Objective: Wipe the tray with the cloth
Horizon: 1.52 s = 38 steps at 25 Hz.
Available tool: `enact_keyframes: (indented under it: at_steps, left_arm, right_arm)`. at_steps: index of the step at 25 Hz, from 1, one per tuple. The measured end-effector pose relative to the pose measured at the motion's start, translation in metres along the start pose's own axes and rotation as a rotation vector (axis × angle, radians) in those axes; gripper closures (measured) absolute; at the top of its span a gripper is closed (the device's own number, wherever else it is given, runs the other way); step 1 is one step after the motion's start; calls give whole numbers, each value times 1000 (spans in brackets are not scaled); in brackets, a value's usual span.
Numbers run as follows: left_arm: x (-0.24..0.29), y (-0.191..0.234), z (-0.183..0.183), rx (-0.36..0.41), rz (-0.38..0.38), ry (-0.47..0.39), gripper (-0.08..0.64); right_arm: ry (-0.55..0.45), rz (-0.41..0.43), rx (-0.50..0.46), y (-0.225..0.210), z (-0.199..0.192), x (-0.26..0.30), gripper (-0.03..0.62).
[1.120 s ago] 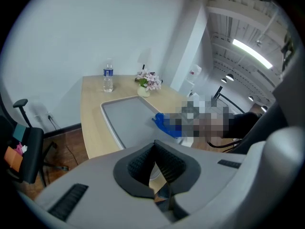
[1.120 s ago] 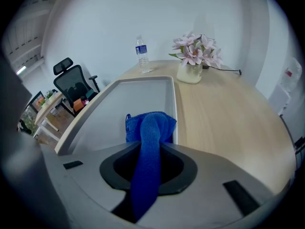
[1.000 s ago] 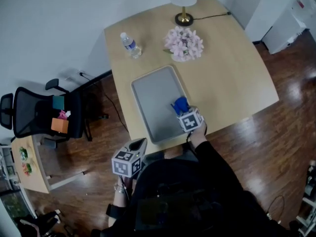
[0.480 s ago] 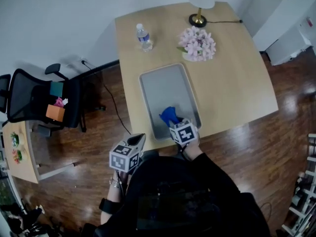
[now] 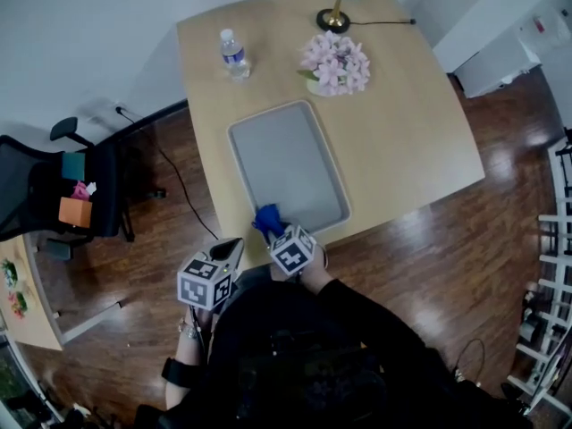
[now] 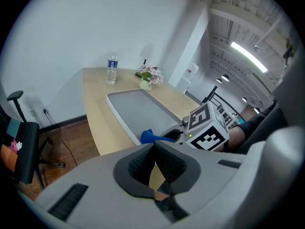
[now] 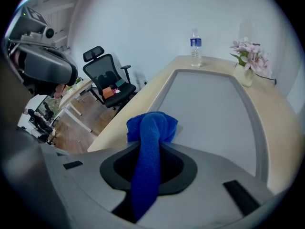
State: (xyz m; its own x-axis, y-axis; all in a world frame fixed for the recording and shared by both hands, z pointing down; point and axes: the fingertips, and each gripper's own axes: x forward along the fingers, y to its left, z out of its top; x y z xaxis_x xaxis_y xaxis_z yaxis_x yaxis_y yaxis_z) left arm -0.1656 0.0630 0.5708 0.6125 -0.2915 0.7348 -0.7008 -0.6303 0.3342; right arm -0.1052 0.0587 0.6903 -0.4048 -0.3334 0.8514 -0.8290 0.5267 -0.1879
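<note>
— While you're on the cloth (image 7: 150, 137): where is it, and who has it?
— Blue, bunched. Right tongs (image 5: 273, 232) are clamped on it. A strip runs back between the pads and the wad sticks out in front.
— Position vs the tray (image 5: 286, 164)?
— Wad is at the tray's near corner, left side in the head view, right at the rim. Can't tell if it touches the surface. Grey tray lies flat on the table (image 5: 407, 105), long side running away from the person.
— Left tongs (image 6: 154, 146)?
— Pads pressed together, nothing between them. Held off the table's near edge, just left of the right tongs, over the wood floor (image 5: 161, 239).
— Anything else on the table?
— Far end: water bottle (image 5: 233, 54), upright. Pink flowers (image 5: 335, 63) just beyond the tray, lamp base (image 5: 332, 18) behind them. All well apart from the cloth.
</note>
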Motion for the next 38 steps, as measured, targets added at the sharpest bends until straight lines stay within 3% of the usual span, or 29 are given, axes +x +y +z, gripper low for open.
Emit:
enact_keyframes:
  at_steps: [4,18,28,32,38]
  left_arm:
    - [10,-12,8,28,-22,-2,555]
    - [35,-53,31,43,15,-30,555]
    - [51,-67,39,-20,60,-34,555]
    - [53,-52,45,-44,84,-46,555]
    - [46,-23,46,-102,148,-66,555]
  right_arm:
    - [12,-48,-19,-19,-12,-9,509]
    - [-37,-167,177,-161,-62,-67,508]
    - [-10,-107,149,-178,-66,-77,509]
    - [-64,-45,113,-168,-30,-82,510]
    - [-164,34,-57,-159,80,-50,511]
